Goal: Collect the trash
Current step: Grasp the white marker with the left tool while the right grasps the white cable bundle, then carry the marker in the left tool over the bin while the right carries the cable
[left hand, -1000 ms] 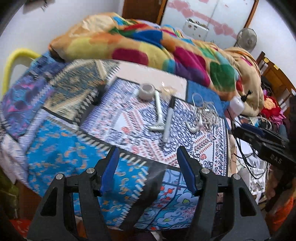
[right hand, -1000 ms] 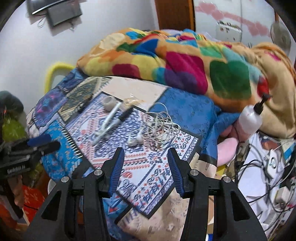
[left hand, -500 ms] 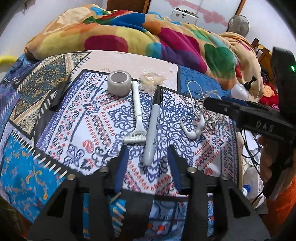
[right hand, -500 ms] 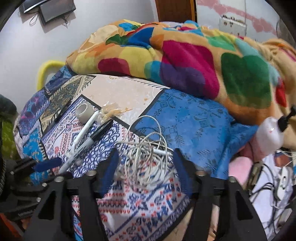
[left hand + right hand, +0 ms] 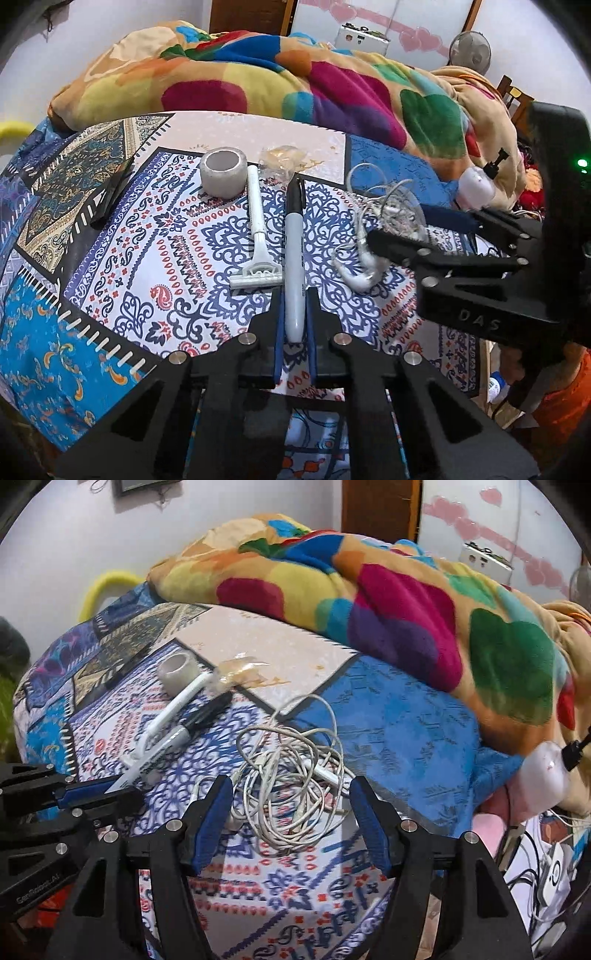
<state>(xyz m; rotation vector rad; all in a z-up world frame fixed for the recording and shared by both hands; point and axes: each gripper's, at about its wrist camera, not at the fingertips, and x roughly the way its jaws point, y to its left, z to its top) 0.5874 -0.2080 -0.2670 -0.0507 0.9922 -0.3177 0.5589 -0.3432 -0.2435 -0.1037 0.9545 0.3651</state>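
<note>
Lying on the patterned bedsheet (image 5: pixel 122 280), long axis running away from the left camera, black cap end pointing toward the colourful blanket (image 5: pixel 332 85): a grey marker (image 5: pixel 294 258). Being clamped at its near end by the left gripper (image 5: pixel 294 332), jaws nearly closed on the barrel. Resting just left of the marker, parallel: a white razor (image 5: pixel 256 236), with a tape roll (image 5: pixel 222 170) beyond it. Straddling the tangled white cable (image 5: pixel 291 775) right of the marker: the right gripper (image 5: pixel 291 808), jaws standing wide, pads not pressing it.
</note>
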